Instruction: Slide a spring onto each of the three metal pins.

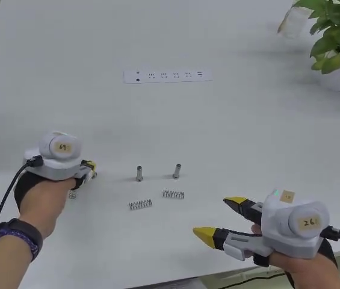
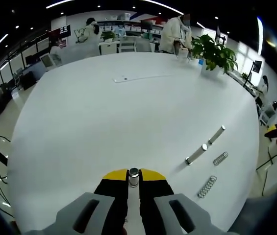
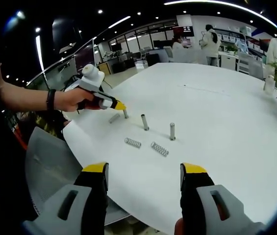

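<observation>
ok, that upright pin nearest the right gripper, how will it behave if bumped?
Probably tips easily: the pin stands tall and narrow, unheld, on the smooth table. Once down it would likely roll, being round. It looks like solid metal, so probably stiff and heavy for its size.

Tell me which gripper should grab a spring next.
Right. The right gripper is open and empty, facing the loose springs. The left gripper is shut on a pin.
</observation>
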The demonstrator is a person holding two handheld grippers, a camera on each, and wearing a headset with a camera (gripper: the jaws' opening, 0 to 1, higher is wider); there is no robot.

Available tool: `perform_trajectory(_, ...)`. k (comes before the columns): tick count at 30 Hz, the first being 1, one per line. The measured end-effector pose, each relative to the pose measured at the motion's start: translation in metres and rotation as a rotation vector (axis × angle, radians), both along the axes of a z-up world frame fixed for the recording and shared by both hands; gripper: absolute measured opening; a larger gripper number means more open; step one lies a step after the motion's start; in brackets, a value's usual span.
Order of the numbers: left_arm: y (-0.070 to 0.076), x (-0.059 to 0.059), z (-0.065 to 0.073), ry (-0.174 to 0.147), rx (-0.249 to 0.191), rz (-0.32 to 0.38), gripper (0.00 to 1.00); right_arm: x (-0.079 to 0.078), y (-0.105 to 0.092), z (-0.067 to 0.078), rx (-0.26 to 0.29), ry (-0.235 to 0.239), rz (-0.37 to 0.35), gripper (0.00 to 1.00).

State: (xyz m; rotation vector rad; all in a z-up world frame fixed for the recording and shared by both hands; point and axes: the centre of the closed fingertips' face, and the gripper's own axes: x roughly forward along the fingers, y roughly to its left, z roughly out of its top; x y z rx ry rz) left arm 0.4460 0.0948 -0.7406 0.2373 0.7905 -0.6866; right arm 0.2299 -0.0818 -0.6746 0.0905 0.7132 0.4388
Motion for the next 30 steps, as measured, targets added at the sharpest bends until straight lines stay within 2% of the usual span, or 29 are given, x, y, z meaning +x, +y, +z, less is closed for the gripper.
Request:
perform_trajectory(19,0.005,-0.013,0.000,-0.015,0.024,-0.020,0.00,-0.005,0.002,-0.001,0.003,-0.004,0.000,0.57)
perform_trajectory(30,0.004,-0.016,0.000,-0.026,0.032,-0.023,0.00,-0.009,0.000,-0.003,0.005,0.000,-0.006,0.57)
